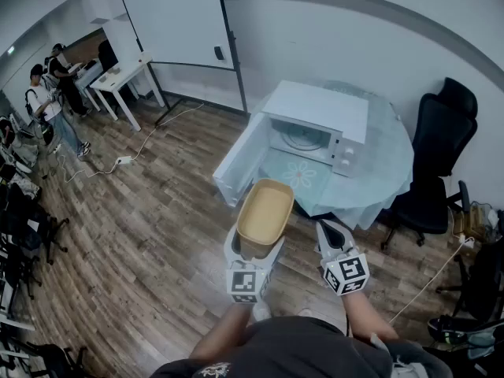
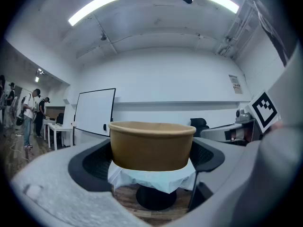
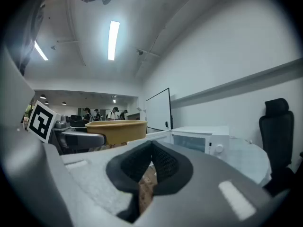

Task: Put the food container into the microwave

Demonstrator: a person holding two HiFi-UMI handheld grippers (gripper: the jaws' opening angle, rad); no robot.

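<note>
Container (image 1: 265, 211) pinched at its sides between the jaws of the left gripper (image 1: 253, 252), off the table's (image 1: 387, 176) near edge, microwave (image 1: 316, 126) door open, right gripper (image 1: 334, 235) jaws pressed together, empty

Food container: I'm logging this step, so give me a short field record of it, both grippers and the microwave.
food container: tan, open-topped, held in the air short of the microwave
left gripper: shut on the food container
right gripper: jaws together, empty
microwave: on the table, door open
task: container not yet inside
</note>
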